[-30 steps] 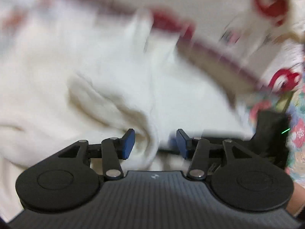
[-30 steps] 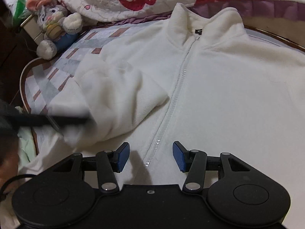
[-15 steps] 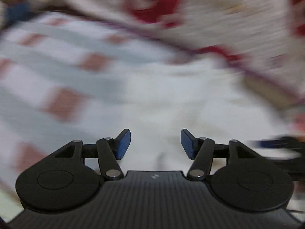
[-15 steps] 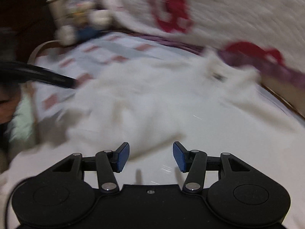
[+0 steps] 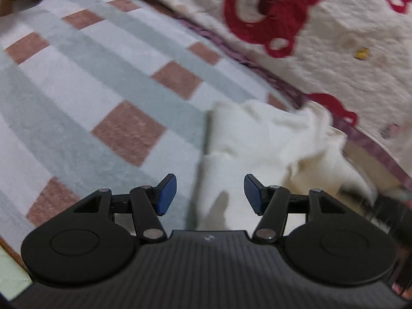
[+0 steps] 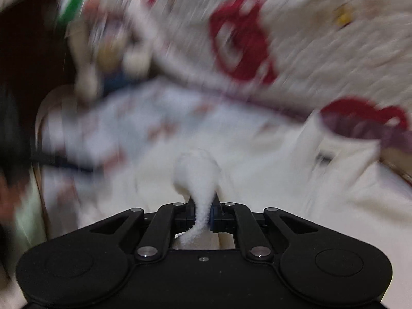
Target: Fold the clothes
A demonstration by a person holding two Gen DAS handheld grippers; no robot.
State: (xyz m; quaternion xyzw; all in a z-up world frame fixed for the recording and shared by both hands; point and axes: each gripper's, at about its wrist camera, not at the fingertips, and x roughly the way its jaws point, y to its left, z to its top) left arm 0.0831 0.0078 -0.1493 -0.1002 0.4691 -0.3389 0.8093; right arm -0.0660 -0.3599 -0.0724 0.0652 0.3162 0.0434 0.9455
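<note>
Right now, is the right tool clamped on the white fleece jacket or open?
Clamped. The right tool is closing, its blue pads pinching a bunched fold of the white fleece jacket that bulges above them.

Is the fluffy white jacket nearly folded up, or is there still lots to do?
Still lots to do. Nothing looks finished: the white fleece jacket lies rumpled on the checked blanket, not in a neat stack. Right now the right gripper is closing on a pinch of the fleece. The left gripper is open and holds nothing, with a jacket edge ahead of it. The folding itself is still to come.
</note>
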